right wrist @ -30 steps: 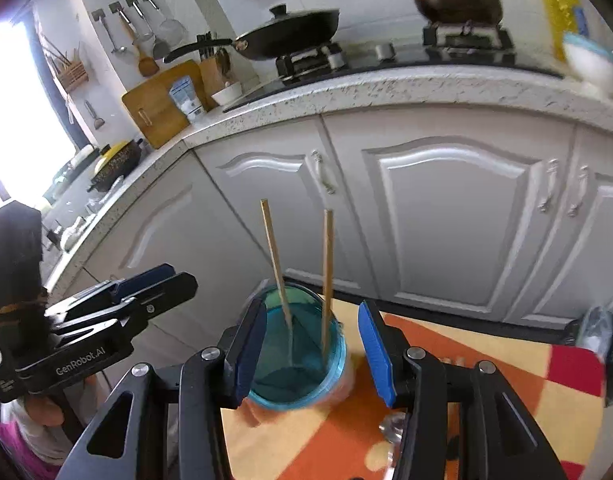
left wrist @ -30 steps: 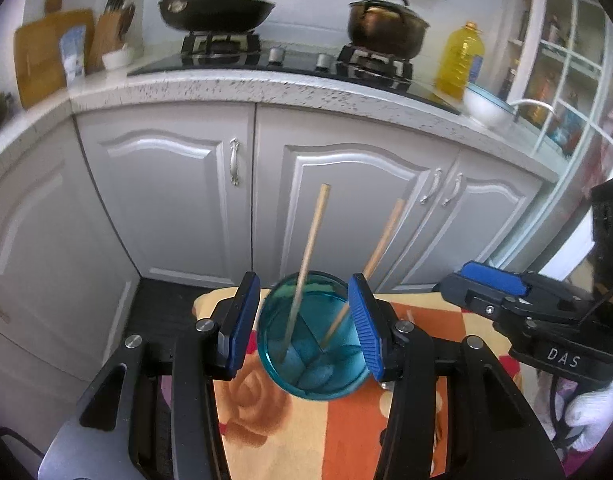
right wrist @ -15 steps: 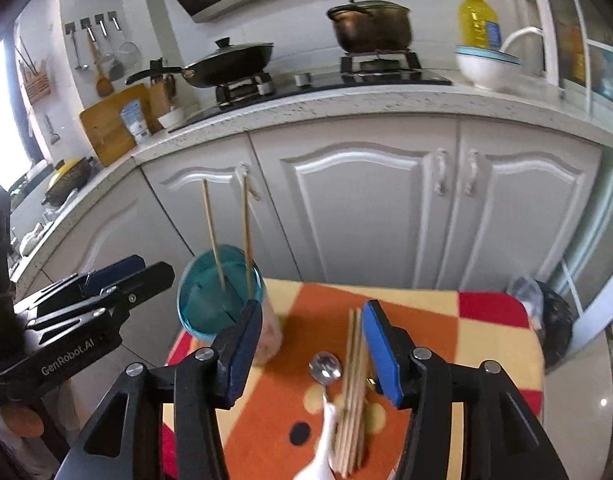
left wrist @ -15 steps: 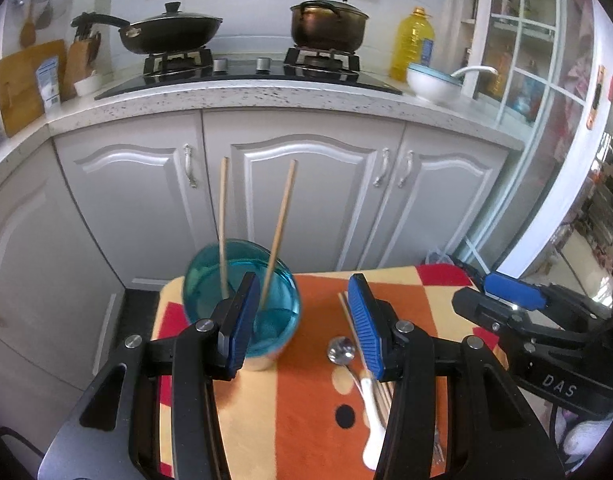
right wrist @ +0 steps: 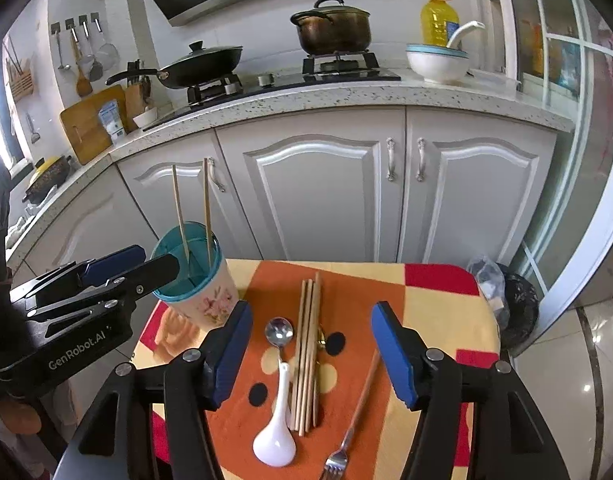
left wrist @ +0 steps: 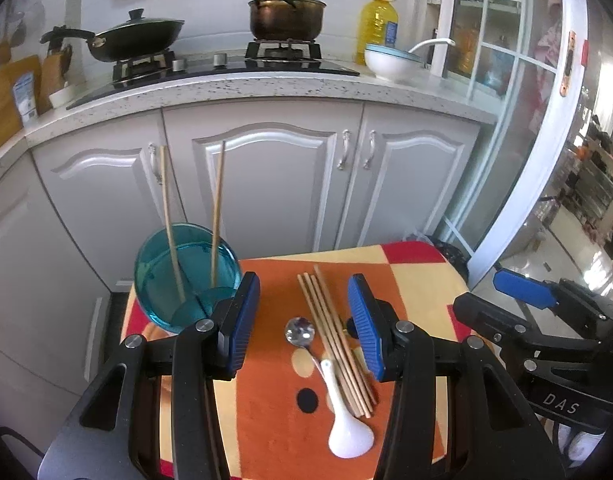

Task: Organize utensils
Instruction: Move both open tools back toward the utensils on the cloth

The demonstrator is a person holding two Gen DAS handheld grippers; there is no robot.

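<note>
Two chopsticks point(right wrist: 205, 216) already stood in the teal-rimmed cup point(right wrist: 202, 300) at the table's point(right wrist: 446, 320) left rear; the chopstick bundle point(right wrist: 306, 360), metal spoon point(right wrist: 280, 334), white soup spoon point(right wrist: 276, 432) and fork point(right wrist: 346, 444) lay unsorted. Left tool point(left wrist: 304, 320) and right tool point(right wrist: 312, 352) hovered spread, empty.

A teal-rimmed floral cup point(right wrist: 194, 280) is standing upright, holding two chopsticks point(right wrist: 192, 216) that are leaning slightly apart. Right of the cup, a bundle of wooden chopsticks point(right wrist: 308, 356) is lying flat. Between cup and bundle, a metal spoon point(right wrist: 279, 332) and a white ceramic spoon point(right wrist: 276, 436) are resting. Farther right of the bundle, a fork point(right wrist: 352, 428) is lying.
</note>
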